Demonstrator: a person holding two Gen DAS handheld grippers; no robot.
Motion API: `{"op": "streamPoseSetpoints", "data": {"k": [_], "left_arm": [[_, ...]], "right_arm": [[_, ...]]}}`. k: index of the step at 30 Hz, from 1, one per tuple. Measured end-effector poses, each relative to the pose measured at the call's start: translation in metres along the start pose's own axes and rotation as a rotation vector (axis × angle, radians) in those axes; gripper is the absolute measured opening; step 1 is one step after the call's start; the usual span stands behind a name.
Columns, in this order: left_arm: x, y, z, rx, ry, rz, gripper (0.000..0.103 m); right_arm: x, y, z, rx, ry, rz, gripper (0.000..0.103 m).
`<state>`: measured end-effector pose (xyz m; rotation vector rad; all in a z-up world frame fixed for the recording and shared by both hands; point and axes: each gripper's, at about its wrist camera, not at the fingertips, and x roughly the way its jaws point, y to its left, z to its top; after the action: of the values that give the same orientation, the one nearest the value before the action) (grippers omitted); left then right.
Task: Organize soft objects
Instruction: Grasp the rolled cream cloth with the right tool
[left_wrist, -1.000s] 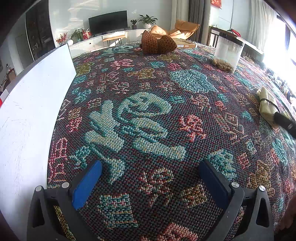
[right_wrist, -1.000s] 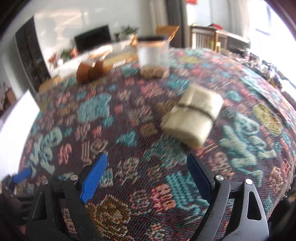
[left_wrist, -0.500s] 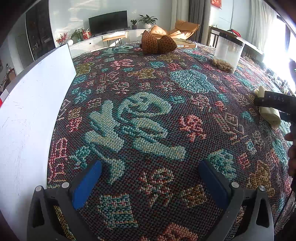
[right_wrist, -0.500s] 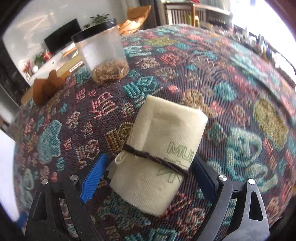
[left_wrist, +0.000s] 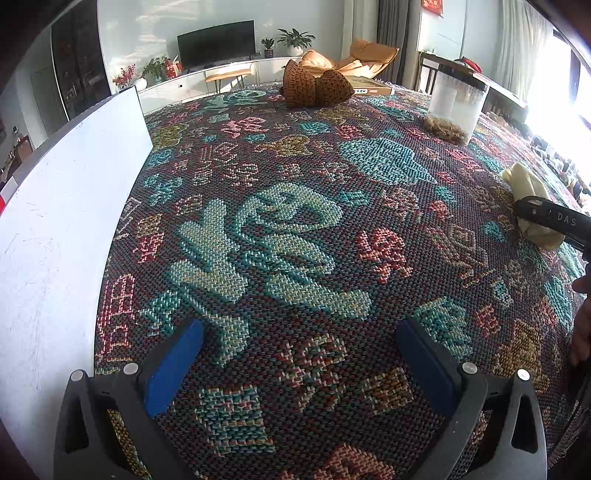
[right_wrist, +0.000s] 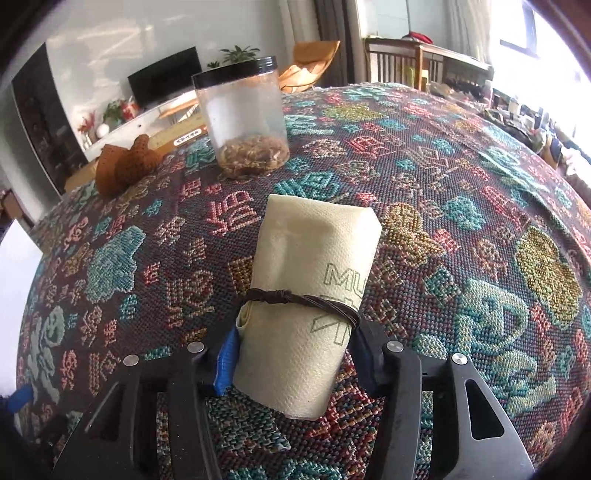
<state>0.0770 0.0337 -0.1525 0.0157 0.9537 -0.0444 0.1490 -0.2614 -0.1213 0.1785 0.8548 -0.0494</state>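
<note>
Roll (right_wrist: 306, 314) of pale cloth, tied with a dark cord (right_wrist: 303, 299), lies on the patterned worktop (right_wrist: 443, 221), and the right gripper (right_wrist: 295, 358) has just been closing its jaws, which now clamp its near end; a second ago the roll lay well ahead of wide-open jaws. So the grasp looks made and lifting can follow. Beyond stand a jar (right_wrist: 243, 114) and a brown knit piece (right_wrist: 125, 166). The left gripper (left_wrist: 299, 362) hovers with jaws apart and empty.

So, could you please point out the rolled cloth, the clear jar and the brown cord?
rolled cloth (right_wrist: 314, 258), right wrist view, upper face of the roll
clear jar (right_wrist: 242, 110), right wrist view, its frosted side wall
brown cord (right_wrist: 295, 297), right wrist view, strand across the roll
</note>
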Motion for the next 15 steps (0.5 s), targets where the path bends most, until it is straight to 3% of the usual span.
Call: {"op": "streamPoseSetpoints", "data": {"k": [3, 7, 11, 15], "left_arm": [[0.004, -0.001, 0.012, -0.029, 0.075, 0.004, 0.103], [0.004, -0.013, 0.058, -0.075, 0.072, -0.117, 0.103], [0.024, -0.034, 0.137, -0.002, 0.059, -0.205, 0.103], [0.055, -0.037, 0.221, 0.001, 0.027, -0.150, 0.103]], "right_arm": [[-0.001, 0.001, 0.000, -0.003, 0.001, 0.009, 0.059], [-0.002, 0.002, 0.000, -0.005, 0.002, 0.019, 0.062], [-0.001, 0.003, 0.001, -0.010, 0.005, 0.028, 0.065], [-0.001, 0.005, 0.001, -0.025, 0.009, 0.027, 0.068]]}}
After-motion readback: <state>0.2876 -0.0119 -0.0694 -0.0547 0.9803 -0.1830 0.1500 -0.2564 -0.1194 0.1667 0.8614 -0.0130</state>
